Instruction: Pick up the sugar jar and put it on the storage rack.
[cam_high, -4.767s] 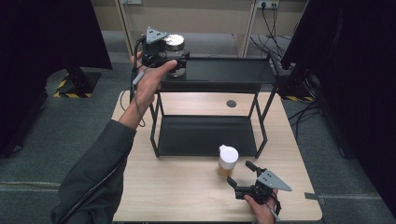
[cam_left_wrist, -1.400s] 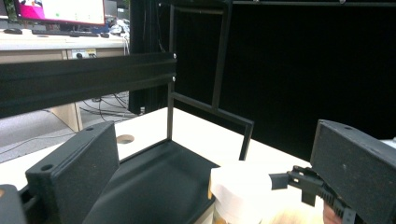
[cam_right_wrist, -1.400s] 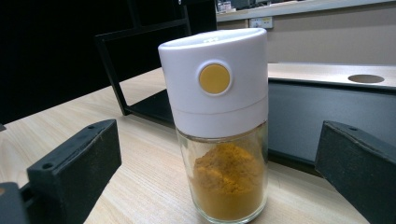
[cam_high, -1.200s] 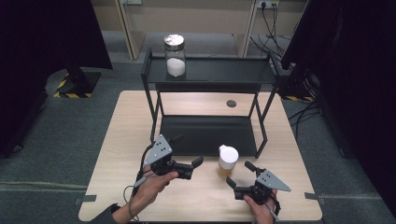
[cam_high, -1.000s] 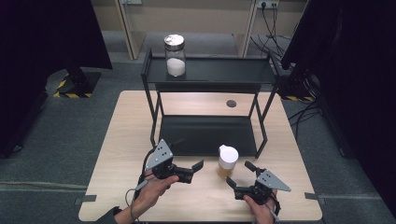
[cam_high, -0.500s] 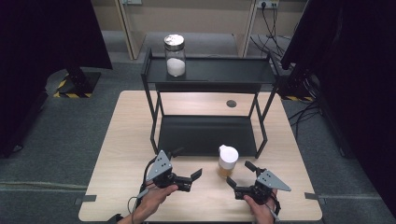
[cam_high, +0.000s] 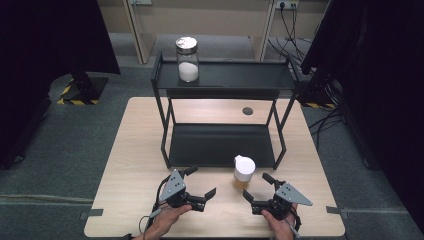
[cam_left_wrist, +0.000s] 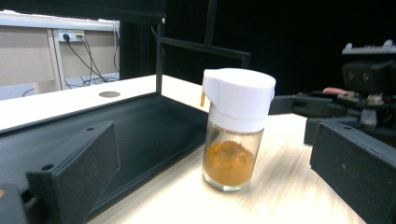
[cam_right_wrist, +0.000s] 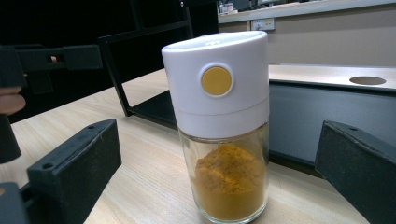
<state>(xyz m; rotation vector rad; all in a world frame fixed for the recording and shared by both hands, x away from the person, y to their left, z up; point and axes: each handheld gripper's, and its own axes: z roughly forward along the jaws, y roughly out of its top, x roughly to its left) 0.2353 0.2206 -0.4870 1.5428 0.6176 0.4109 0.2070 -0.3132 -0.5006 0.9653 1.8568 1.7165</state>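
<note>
Left tool (cam_high: 202, 181) lowered; spice jar (cam_high: 244, 172) stands upright.

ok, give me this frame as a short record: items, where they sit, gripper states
spice jar: upright on the table, in front of the rack's bottom shelf, white cap, orange powder
white jar: on the rack's top shelf, left end, metal lid
left gripper: open, low at the table's front, left of the spice jar, holds nothing
right gripper: open, right of the spice jar, apart from it
jaws: both pairs point toward the spice jar
</note>
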